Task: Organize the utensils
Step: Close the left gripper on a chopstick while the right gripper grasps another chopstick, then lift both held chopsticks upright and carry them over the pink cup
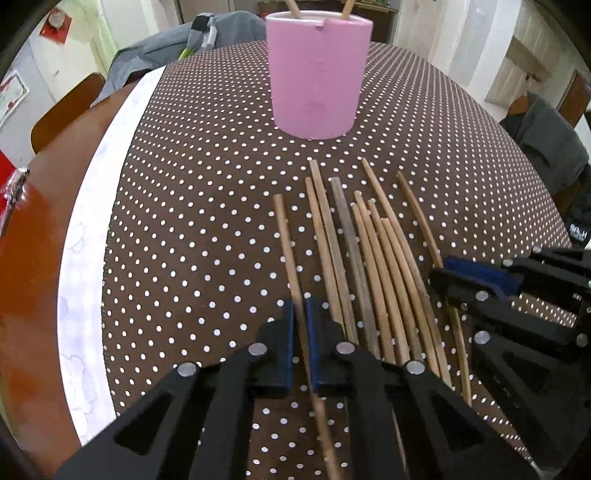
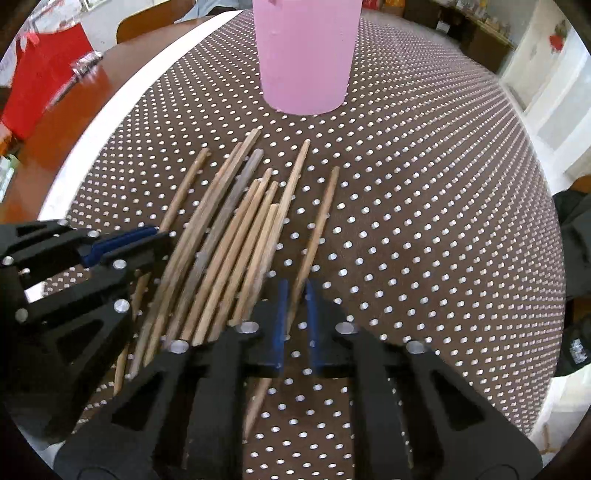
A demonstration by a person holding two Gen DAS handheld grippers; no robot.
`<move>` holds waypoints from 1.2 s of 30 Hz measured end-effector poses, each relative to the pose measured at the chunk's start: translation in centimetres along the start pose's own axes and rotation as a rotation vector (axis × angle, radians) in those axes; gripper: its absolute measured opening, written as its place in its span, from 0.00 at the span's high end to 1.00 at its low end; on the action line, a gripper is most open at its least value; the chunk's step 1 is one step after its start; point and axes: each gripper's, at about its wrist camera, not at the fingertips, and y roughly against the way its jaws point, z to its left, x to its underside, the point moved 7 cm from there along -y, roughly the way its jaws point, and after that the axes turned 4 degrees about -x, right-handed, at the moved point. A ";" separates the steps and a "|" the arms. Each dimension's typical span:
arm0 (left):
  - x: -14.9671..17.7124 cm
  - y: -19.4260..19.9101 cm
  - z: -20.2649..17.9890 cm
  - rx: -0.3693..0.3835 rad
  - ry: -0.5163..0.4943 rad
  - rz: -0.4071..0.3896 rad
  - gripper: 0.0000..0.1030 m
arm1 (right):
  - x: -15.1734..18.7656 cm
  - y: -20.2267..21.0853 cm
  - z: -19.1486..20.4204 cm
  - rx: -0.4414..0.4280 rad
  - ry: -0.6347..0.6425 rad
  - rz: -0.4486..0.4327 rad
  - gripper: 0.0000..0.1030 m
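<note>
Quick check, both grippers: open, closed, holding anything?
Left gripper: closed on the leftmost thin wooden chopstick, still lying on the table.
Right gripper: closed on the rightmost thin wooden chopstick, also still down.

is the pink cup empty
No, two chopsticks stick up out of the pink cup in the left wrist view.

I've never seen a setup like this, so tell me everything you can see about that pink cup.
The tall pink cylindrical cup stands upright on the brown polka-dot tablecloth, beyond the loose wooden chopsticks. It looks matte, with a pale rim. Two wooden sticks poke from its top. Neither gripper touches it.
</note>
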 end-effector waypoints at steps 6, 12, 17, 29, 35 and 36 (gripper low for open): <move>-0.3 0.0 0.5 0.039 0.048 -0.021 0.95 | 0.3 0.1 -0.3 -0.039 -0.019 -0.019 0.93; -1.5 2.2 0.8 0.086 0.062 -0.130 0.95 | 0.9 1.7 -2.3 -0.109 -0.041 -0.068 0.95; -2.7 5.0 0.4 0.134 0.050 -0.225 0.95 | 0.6 4.5 -3.3 -0.176 -0.062 -0.155 0.95; -6.7 12.3 -1.0 0.263 0.047 -0.535 0.95 | -1.2 13.9 -4.7 -0.288 -0.069 -0.467 0.95; -10.1 14.9 0.0 0.293 0.107 -0.745 0.95 | -4.1 18.8 -4.2 -0.303 -0.058 -0.645 0.95; -10.7 15.2 0.3 0.291 0.125 -0.778 0.95 | -4.3 19.3 -4.4 -0.303 -0.059 -0.667 0.95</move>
